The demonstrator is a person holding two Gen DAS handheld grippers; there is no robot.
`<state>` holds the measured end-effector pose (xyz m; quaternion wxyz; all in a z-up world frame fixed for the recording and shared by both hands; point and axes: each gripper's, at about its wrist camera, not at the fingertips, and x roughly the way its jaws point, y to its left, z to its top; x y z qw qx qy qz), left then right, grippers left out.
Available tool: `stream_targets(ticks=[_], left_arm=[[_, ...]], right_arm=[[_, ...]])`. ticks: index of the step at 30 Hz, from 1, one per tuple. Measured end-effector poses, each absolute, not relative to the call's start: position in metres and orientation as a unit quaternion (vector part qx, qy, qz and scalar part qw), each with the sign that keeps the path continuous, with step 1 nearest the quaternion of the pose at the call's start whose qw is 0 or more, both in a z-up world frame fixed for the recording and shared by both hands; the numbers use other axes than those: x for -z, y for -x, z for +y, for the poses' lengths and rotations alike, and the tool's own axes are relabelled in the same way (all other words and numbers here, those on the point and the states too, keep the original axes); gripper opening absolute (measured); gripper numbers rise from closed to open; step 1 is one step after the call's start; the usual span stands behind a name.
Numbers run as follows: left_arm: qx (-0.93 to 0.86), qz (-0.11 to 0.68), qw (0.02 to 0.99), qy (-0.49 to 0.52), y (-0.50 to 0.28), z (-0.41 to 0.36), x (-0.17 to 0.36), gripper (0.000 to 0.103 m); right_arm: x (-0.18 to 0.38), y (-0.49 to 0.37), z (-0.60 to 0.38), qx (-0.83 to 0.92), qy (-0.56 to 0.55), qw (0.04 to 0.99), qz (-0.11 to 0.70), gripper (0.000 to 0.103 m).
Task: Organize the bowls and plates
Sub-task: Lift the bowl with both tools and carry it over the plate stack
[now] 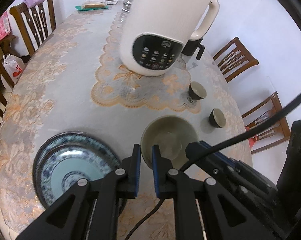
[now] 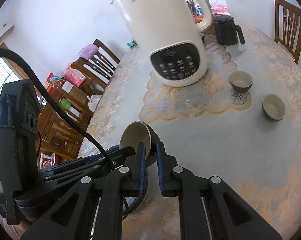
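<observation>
Right wrist view shows the large bowl (image 2: 139,138) tilted up off the table, its pale inside turned to the left, with your right gripper (image 2: 150,150) clamped on its rim: one blue pad (image 2: 141,160) sits inside the bowl, the other against its dark outer wall. In the left wrist view the same bowl (image 1: 168,138) appears just beyond your left gripper (image 1: 146,154), whose pads straddle the near rim with a narrow gap; you cannot tell from either view whether they actually pinch it. To the left of the bowl, a blue-and-white plate (image 1: 74,164) rests on a larger plate of the same pattern on the tablecloth (image 1: 60,100). Two small dark cups stand well apart from the bowl on the right: the nearer cup (image 2: 273,110) on bare cloth, the farther cup (image 2: 240,81) at the edge of the lace mat (image 2: 190,104). A big cream soy-milk maker (image 2: 166,36) stands on that mat, with a black mug (image 2: 226,30) behind it.
</observation>
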<state>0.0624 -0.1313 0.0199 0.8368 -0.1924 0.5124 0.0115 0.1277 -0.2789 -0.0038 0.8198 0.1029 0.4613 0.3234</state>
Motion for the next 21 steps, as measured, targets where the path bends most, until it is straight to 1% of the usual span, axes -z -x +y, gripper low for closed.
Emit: stream_targets(ticks=[11,21], left_arm=[[-0.026,0.522,0.830,0.196,-0.027,-0.100,-0.013,0.009],[-0.035,0.539,0.819,0.194,-0.009,-0.075,0.001,0.009]], right_arm=[[0.013,-0.095,-0.246,-0.332,-0.109,0.805,0.478,0.014],[0.028,-0.083,-0.219,-0.335,-0.114,0.791,0.500,0.014]])
